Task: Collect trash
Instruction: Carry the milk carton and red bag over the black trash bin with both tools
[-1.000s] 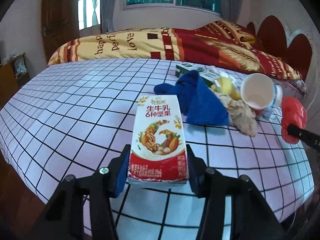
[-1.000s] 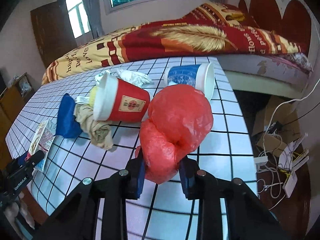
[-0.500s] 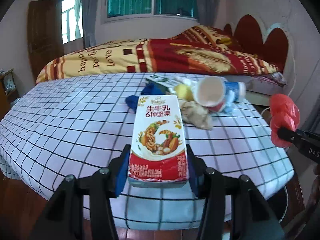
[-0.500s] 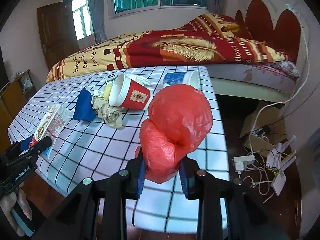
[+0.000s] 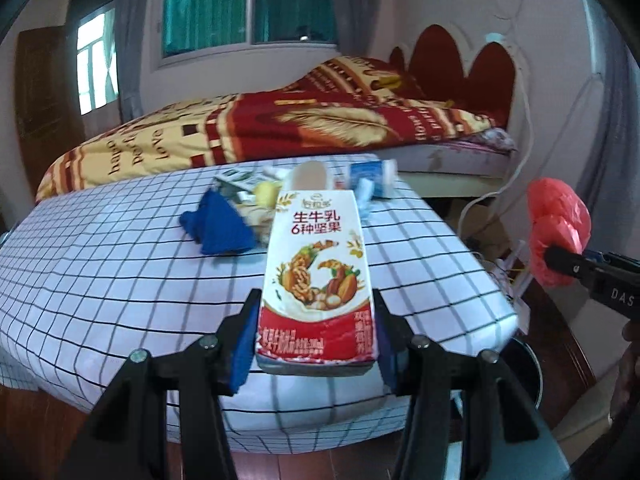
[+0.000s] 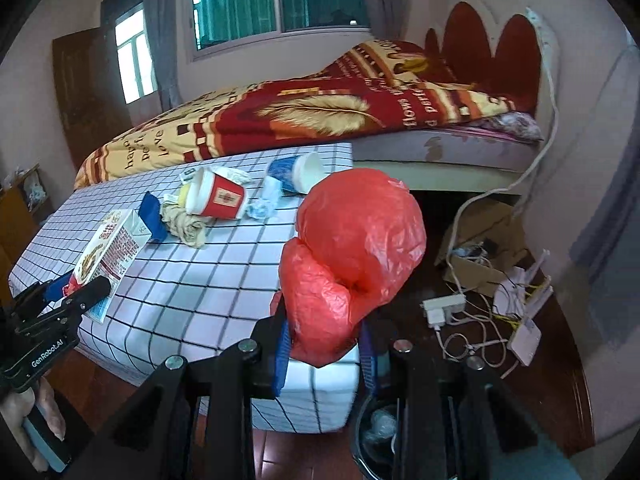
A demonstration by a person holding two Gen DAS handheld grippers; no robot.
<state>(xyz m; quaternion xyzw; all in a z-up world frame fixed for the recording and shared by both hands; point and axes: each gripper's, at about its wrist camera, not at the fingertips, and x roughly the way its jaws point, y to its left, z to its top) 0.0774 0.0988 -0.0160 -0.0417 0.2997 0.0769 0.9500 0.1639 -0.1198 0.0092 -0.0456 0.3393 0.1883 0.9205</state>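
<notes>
My left gripper [image 5: 316,344] is shut on a red and white milk carton [image 5: 318,276], held in the air at the near edge of the checked table [image 5: 120,280]. It also shows in the right wrist view [image 6: 76,292] with the carton [image 6: 112,248]. My right gripper [image 6: 324,344] is shut on a crumpled red plastic bag [image 6: 352,260], held past the table's right corner above a dark bin [image 6: 376,432]. The bag also shows in the left wrist view [image 5: 558,228]. A red paper cup [image 6: 218,200], a blue and white cup [image 6: 296,172], a blue cloth [image 6: 152,214] and crumpled paper [image 6: 188,228] lie on the table.
A bed with a red and yellow blanket [image 6: 320,112] stands behind the table. Cables, a power strip [image 6: 444,308] and a cardboard box [image 6: 480,240] lie on the floor at the right. The bin's rim shows in the left wrist view [image 5: 528,364].
Both grippers have pulled back from the table and moved right with their loads. The table has shrunk in view, and the bin now shows below the right gripper.
</notes>
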